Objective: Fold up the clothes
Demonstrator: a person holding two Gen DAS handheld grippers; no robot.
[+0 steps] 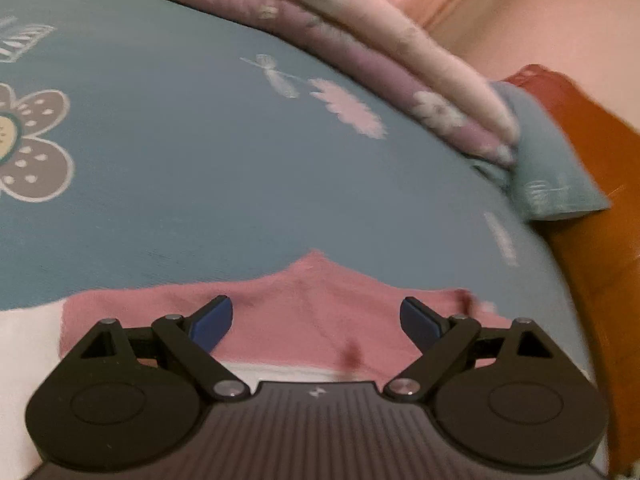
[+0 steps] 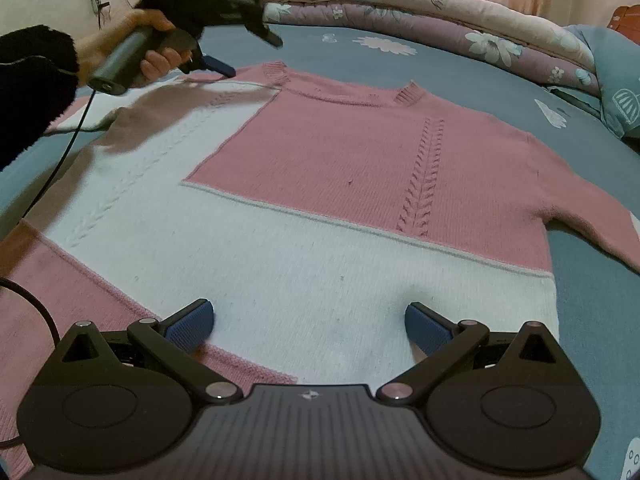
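- The pink-and-white knit sweater (image 2: pixel 320 200) lies flat on the blue flower-print bedsheet (image 2: pixel 460 64), collar toward the rolled floral quilt (image 2: pixel 440 12) at the far side and hem toward me. I read that as the usual starting layout for a fold, with nothing turned over yet.
- One sleeve (image 2: pixel 592 216) runs out toward the right edge of the right wrist view, clear of the body. It looks ready to be brought in across the chest.
- My left gripper (image 2: pixel 224 60) is up at the far shoulder, by the ribbed collar, carried by a hand (image 2: pixel 132 40) in a dark fleecy sleeve (image 2: pixel 32 80). I take that spot to be a corner I would want for folding.
- In its own camera the left gripper (image 1: pixel 316 320) has its jaws spread wide over the pink shoulder fabric (image 1: pixel 312 304). Nothing is pinched, and I cannot tell if the pads touch the knit.
- My right gripper (image 2: pixel 310 326) sits low over the white lower panel near the hem, jaws also wide apart and empty. The blue pads (image 2: pixel 192 326) seem to rest on or just above the knit, and I cannot say which.
- My guess is that both tools are lined up for a grab that has not yet happened.
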